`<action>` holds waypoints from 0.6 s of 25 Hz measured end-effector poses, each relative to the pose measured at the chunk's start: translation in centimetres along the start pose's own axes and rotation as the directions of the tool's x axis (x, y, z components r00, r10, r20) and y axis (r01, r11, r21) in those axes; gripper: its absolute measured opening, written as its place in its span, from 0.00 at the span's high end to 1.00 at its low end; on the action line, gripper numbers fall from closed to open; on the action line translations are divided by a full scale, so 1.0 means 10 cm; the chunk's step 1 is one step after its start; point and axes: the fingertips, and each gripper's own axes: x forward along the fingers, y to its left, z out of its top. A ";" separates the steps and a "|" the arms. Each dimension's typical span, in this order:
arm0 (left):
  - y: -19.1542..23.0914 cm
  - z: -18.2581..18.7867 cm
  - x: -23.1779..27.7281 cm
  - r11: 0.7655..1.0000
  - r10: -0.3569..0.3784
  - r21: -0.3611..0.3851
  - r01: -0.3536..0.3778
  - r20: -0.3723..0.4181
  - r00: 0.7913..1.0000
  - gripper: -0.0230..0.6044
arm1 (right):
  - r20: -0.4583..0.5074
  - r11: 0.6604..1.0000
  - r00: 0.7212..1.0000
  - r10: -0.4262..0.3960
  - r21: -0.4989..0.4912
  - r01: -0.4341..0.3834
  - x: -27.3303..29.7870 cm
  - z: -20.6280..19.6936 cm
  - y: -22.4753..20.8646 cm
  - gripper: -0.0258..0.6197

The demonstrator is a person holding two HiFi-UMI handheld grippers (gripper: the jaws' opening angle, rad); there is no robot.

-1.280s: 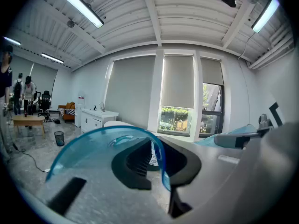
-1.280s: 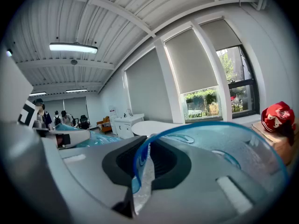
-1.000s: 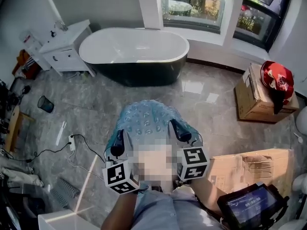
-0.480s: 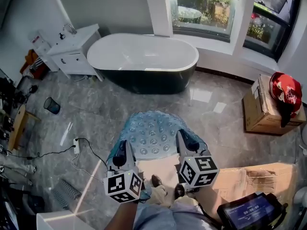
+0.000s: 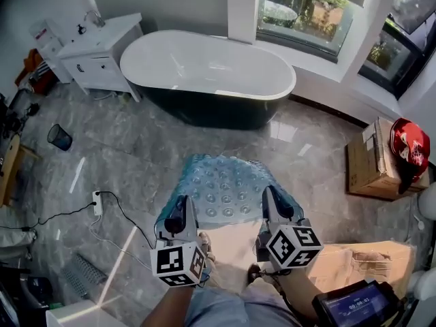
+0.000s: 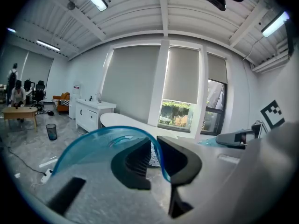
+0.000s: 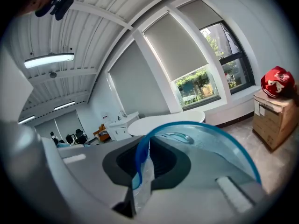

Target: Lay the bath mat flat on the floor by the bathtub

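While the left claw (image 5: 178, 214) and right claw (image 5: 271, 201) each pinch a near corner of the translucent blue bath mat (image 5: 225, 186), it stretches over the grey floor (image 5: 136, 148), long axis pointing away toward the bathtub (image 5: 204, 63), stopping short of it. Against a second ago, both claws sit farther forward and lower, the mat nearer the bathtub.

a bathroom mock-up: bathtub (image 5: 208, 70), vanity (image 5: 92, 53), cardboard boxes (image 5: 378, 162).
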 end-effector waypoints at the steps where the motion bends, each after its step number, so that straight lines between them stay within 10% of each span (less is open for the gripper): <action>1: 0.11 0.01 0.11 1.000 -0.015 0.001 0.015 -0.002 1.000 0.89 | 0.006 1.000 1.000 -0.012 0.004 0.012 0.13 -0.01 0.04 0.92; 15: 1.05 0.72 1.13 0.992 -0.130 -0.001 0.130 0.018 0.991 0.88 | 0.071 0.995 0.993 -0.090 0.056 0.086 1.31 0.35 0.57 0.91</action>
